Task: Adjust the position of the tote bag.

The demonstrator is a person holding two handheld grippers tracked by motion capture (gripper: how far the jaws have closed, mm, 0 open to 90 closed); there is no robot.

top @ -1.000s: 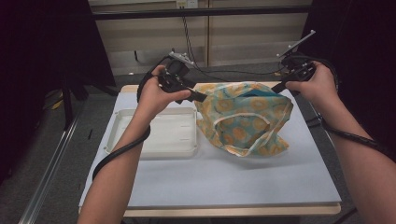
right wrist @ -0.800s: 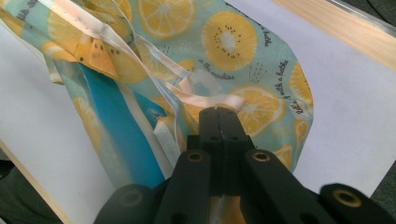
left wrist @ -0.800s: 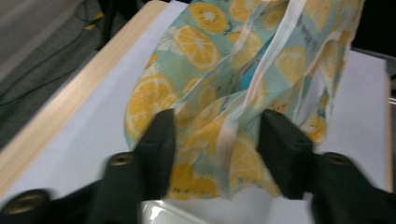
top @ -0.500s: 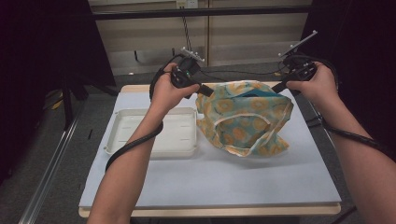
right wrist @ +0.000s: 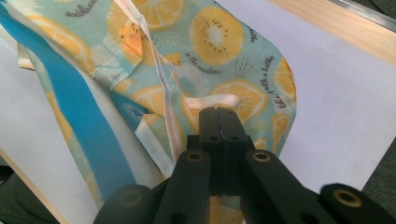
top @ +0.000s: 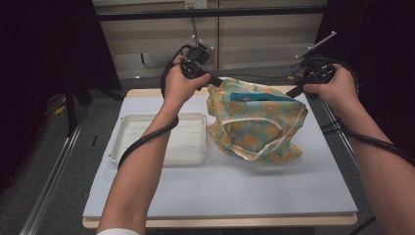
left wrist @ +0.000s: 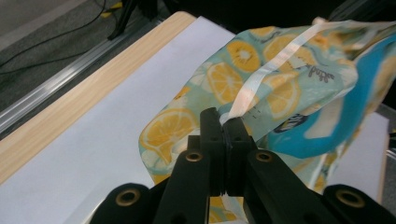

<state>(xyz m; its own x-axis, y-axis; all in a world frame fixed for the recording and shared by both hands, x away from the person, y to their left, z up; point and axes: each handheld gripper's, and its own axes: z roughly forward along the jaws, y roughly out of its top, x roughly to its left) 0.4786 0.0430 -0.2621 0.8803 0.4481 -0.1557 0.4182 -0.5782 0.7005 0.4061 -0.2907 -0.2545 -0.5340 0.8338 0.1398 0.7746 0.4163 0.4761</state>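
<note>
Item: fabric tote bag (top: 254, 125), pale teal with an orange-slice print, cream trim and a bright blue lining (top: 254, 97) showing at the open mouth; it stands on the white table cover (top: 220, 188), right of centre toward the far edge, its top pulled wide between two hand-held tools and its base resting on the cover. Cream ribbon handle (top: 257, 147), hanging in a loop down the near face of the bag. Left gripper (top: 213, 81), held in the person's left hand (top: 182, 84) at the bag's left top corner: its jaws have just been closing and now stand together, pinched on the bag's rim where a cream strap (left wrist: 254, 79) runs out from between the tips. Right gripper (top: 292, 91), held in the right hand (top: 334, 88) at the bag's right top corner: jaws pressed together, clamped on the cream-edged hem (right wrist: 212, 101) of the bag. Both tools sit above the table with the cloth stretched between them. White plastic tray (top: 128, 128), shallow, rectangular with rounded corners, lying flat on the cover just beside the bag on its left, under the left forearm. Black cables (top: 142, 142) trailing from each tool along the forearms. Wooden table edge (top: 220, 221) showing along the near side beneath the cover.
</note>
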